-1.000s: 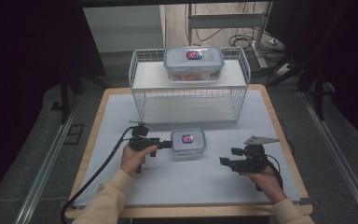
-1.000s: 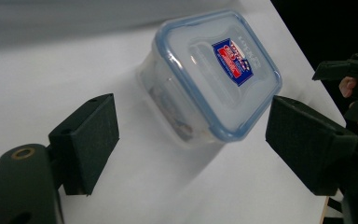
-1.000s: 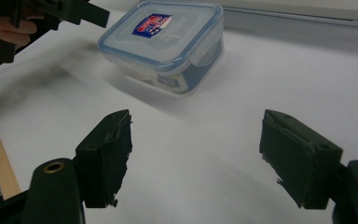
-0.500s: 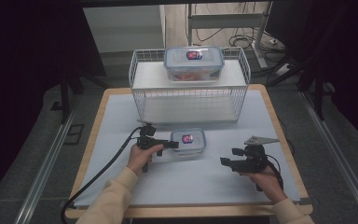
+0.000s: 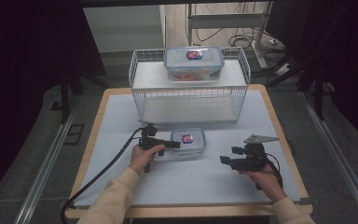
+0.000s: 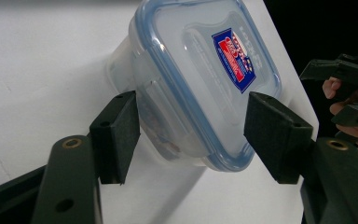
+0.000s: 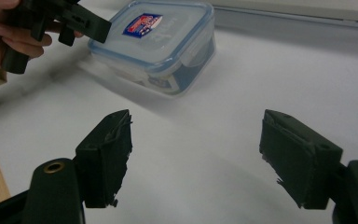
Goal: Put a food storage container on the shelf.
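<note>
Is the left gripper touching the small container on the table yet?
Cannot tell. In the left gripper view the left gripper straddles the small container with open jaws, but any gap at the pads is hidden.

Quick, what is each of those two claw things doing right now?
Left gripper: open, jaws on either side of the small container, not clamped.
Right gripper: open, holding nothing.

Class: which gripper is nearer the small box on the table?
Left. The left gripper has its open fingers either side of the small box; the right gripper sits apart, toward the person's right.
</note>
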The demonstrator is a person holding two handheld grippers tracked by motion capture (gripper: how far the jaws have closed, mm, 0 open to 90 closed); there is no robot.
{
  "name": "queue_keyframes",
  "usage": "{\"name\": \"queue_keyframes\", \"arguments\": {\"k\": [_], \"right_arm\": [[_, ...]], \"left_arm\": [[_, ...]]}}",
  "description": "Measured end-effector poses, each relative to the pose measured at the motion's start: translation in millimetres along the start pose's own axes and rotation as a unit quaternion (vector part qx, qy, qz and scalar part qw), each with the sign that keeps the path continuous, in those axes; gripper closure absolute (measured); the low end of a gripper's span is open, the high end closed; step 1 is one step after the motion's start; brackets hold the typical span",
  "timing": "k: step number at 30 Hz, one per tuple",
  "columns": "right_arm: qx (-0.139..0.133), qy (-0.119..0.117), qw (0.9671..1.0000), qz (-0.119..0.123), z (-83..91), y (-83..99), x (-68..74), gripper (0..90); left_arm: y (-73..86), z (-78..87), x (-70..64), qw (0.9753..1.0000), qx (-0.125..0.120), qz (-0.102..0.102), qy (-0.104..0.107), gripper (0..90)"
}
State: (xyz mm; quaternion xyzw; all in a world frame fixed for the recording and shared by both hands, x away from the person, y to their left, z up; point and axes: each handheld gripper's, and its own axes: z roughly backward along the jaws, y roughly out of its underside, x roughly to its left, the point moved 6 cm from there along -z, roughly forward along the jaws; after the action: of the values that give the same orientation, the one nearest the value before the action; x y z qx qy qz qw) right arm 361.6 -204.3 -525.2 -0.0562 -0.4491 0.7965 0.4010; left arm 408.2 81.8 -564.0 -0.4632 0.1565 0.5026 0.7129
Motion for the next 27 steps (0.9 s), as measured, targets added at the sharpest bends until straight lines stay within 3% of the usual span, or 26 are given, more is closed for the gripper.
{"name": "queue_keyframes", "arguments": {"k": [5,9,12,16,27], "right_arm": [[-0.004,-0.012,0.9995,-0.028,-12.5,-18.9,-2.1,24.8],[0.028,-0.039,0.9978,-0.046,-38.3,-34.6,-0.1,23.6],[0.048,-0.058,0.9942,-0.077,-59.8,-46.6,-3.4,22.8],[0.066,-0.053,0.9930,-0.083,-78.6,-54.1,-7.8,22.2],[0.079,-0.065,0.9899,-0.098,-99.9,-56.1,-8.2,22.1]], "left_arm": [[0.1,0.1,0.6,1.0000,0.001,-0.001,0.002,37.0],[0.3,0.2,1.2,1.0000,0.000,-0.001,0.004,37.4],[0.3,0.4,1.3,1.0000,0.000,0.001,0.006,37.7],[0.3,0.4,1.5,1.0000,0.000,0.000,0.006,37.7],[0.5,0.3,1.1,1.0000,-0.001,0.000,0.004,37.8]]}}
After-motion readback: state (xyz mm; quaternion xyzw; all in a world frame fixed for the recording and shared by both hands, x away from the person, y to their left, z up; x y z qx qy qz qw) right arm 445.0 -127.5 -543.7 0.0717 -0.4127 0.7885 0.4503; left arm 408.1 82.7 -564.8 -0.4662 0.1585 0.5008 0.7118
